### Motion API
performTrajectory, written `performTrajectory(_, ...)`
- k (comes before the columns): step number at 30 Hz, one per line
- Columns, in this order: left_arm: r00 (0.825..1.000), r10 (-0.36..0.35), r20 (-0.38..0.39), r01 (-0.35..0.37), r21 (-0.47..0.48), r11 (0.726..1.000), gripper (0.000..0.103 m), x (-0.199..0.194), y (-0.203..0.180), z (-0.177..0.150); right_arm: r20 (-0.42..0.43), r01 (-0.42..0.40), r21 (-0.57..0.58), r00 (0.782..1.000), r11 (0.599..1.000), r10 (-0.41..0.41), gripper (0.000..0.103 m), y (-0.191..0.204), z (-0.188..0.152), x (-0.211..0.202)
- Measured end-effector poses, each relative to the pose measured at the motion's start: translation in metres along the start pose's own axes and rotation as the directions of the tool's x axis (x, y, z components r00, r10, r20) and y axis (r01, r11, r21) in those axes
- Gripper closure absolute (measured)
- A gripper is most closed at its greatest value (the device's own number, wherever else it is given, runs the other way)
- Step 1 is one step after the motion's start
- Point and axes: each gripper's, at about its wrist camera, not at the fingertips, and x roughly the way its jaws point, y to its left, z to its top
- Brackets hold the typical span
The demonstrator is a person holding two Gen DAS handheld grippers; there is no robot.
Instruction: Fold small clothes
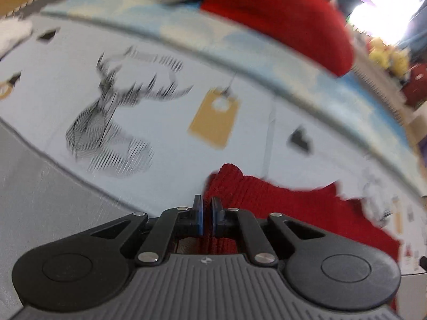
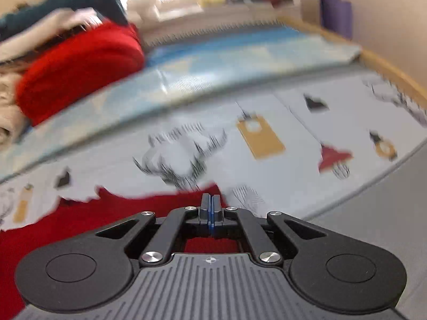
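- The left tool [image 1: 207,214] is clenched, its blue pads almost together at the near edge of the red knit garment [image 1: 293,208]; I can't tell whether any knit is pinched.
- The right tool [image 2: 212,210] is clenched tight at the garment's other edge.
- The garment lies on a grey printed sheet [image 1: 160,144].
- A folded red piece [image 2: 80,66] sits farther back.

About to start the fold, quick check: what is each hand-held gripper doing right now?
Left hand-held gripper: closed at the edge of the red knit garment; grip not clear.
Right hand-held gripper: closed at the garment's other edge; grip not clear.
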Motion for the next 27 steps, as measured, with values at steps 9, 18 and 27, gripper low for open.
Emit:
performTrajectory(9,0.988,0.113,0.103,-0.114,0.009,0.993,0.018,-0.025,0.002,-0.008,-0.046,-0.132,-0.014,0.990,0.991,0.131,0.053,0.034,-0.029,-0.007)
performTrajectory(18,0.991,0.130,-0.031,-0.125,0.128,0.984,0.003,-0.080,0.002,-0.093,-0.139,-0.180,-0.218,0.979,0.959,0.152,0.032,0.129,-0.056,-0.001)
performTrajectory(27,0.973,0.172,-0.155,-0.130,0.247,0.960,0.000,-0.025,0.013,-0.122,-0.191,-0.075,-0.171,0.981,0.982,0.042,0.025,0.129,-0.058,0.005)
